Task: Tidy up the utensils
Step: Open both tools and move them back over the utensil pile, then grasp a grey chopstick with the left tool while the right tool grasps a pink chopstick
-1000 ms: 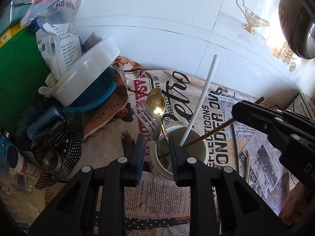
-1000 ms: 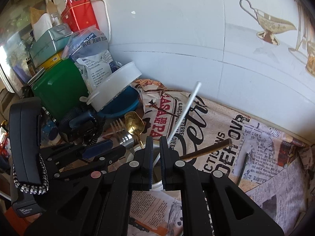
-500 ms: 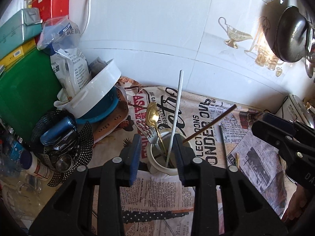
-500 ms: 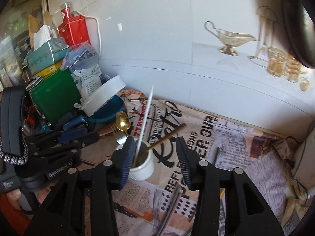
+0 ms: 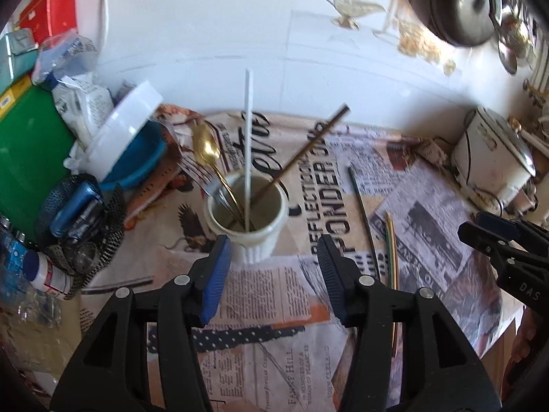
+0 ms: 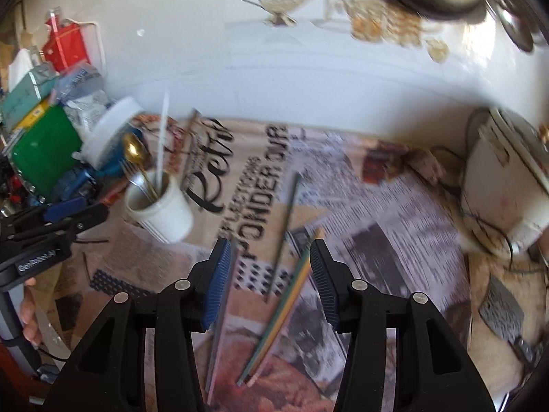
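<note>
A white cup stands on the newspaper and holds a gold spoon, a fork, a white stick and a brown chopstick. My left gripper hovers just in front of the cup, its jaws opening with nothing between them. To the cup's right, my right gripper is open above loose utensils on the paper: a yellow-green chopstick pair, a dark chopstick and a grey stick. The cup sits at the left of the right wrist view.
Left of the cup are a green box, a white tub on a blue bowl, and a black mesh basket. A white appliance stands at the right. A cleaver lies near the right edge.
Both grippers have opened and drawn back from the cup. The right one has swung right over the loose chopsticks, and the brown chopstick now leans in the cup on its own.
</note>
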